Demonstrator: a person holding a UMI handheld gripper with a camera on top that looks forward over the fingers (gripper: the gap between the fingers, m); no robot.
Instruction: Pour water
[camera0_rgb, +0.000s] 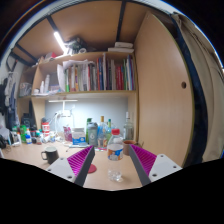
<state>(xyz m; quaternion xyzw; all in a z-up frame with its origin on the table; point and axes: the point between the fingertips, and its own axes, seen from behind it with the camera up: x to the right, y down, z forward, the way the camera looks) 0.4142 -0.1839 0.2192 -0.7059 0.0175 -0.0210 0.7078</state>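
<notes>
Bookshelves (95, 75) packed with books rise behind a cluttered wooden desk (30, 158). Gripper (113, 160) fingers stand apart, a clear water bottle (116, 147) upright between them with gaps on both sides. Black mug (50, 156) sits off left; more bottles (95, 132) crowd behind.

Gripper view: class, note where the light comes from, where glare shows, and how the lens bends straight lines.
Gripper view: a ceiling strip lamp glares white; the bookshelf and cabinet door bow outward, fisheye style; the open gripper sits below the water bottle, its pads in dimmer light.
</notes>
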